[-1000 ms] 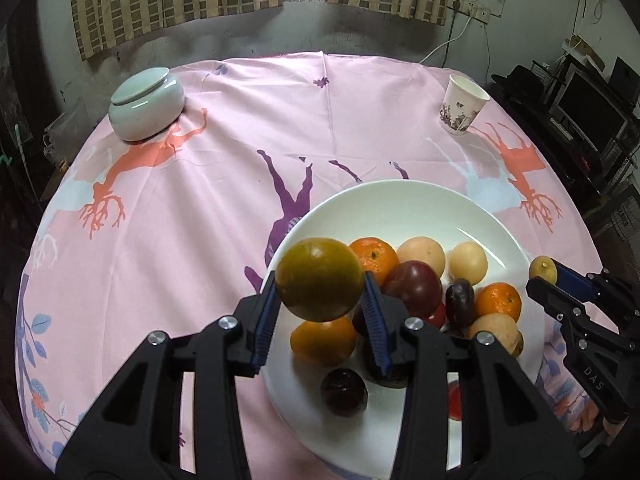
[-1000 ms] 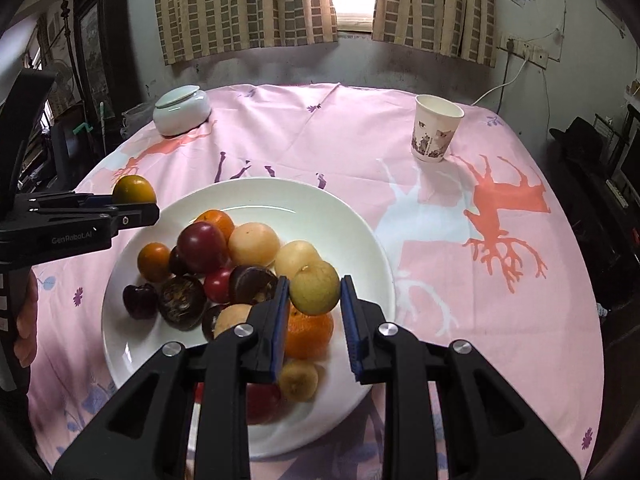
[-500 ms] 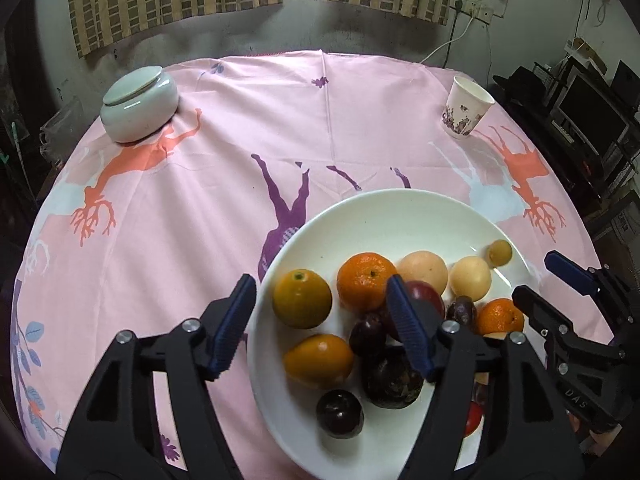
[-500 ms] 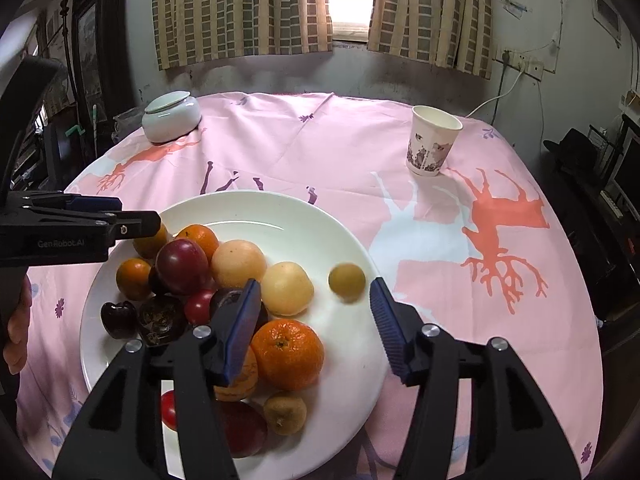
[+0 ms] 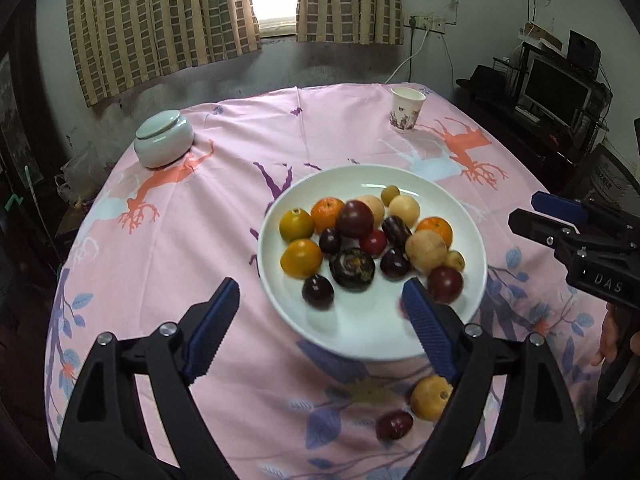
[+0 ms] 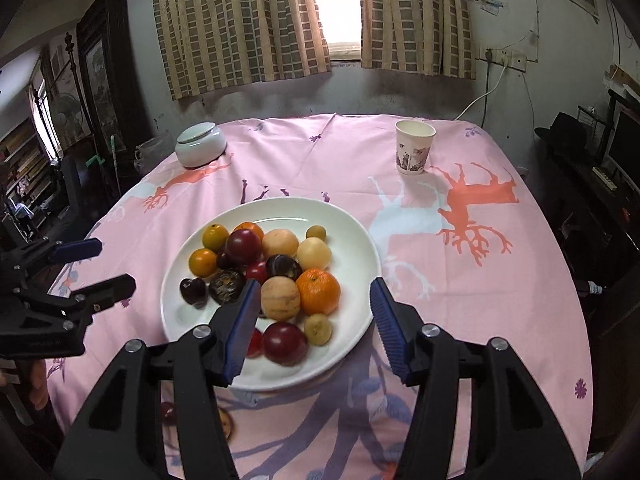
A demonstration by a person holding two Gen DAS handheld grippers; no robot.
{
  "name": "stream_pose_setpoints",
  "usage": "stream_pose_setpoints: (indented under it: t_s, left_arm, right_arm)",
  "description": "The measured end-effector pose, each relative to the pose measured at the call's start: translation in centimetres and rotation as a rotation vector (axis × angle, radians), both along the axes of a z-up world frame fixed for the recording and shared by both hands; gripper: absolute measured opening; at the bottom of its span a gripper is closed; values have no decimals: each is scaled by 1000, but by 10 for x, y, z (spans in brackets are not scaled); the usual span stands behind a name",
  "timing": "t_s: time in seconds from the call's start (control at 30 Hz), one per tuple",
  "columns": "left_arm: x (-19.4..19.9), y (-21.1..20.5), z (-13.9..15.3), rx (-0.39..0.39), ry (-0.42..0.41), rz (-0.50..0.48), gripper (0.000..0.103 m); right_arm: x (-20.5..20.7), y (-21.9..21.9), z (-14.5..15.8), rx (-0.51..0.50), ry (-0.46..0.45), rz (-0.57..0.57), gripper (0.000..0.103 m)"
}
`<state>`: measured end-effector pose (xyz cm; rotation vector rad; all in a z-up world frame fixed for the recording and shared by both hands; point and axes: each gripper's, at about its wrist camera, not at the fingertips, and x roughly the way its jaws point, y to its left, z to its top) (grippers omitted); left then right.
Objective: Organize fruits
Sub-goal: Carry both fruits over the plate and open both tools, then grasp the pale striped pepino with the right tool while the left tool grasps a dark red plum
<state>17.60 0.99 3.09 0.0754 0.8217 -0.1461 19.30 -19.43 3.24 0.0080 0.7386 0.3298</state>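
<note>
Left tool (image 5: 320,324) and right tool (image 6: 312,328): jaws apart, nothing gripped; the left's were just widening. White plate (image 5: 360,336) of mixed fruits (image 5: 354,236) is seen ahead of both, on the pink-clothed surface (image 5: 168,248). Two fruits (image 5: 430,396) are seen off-plate nearby. Curtained window behind.

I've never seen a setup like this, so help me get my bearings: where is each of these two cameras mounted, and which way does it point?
Left wrist view: on the left tongs, looking down past their open blue-padded fingers at the round white plate of fruit; the right tongs and some fingers show at right.
Right wrist view: on the right tongs, open, facing the same plate; the left tongs show at left.
Both share the pink tablecloth, lidded white ceramic jar and paper cup.
</note>
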Motion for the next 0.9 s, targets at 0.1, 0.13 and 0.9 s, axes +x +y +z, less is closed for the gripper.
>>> stream_pose_setpoints:
  t_s: [0.1,0.13,0.9]
  left_arm:
    - [-23,1,-10,-40,10,4,85]
    - [-30,2,-14,-36,7,15,85]
    - [-53,32,-60,-101,119,70,85]
  right_arm:
    - [-27,2,-3,12,8,13,57]
    - [-36,3,-5,13,12,18,57]
    - [-84,50,-59,25,214,101,57]
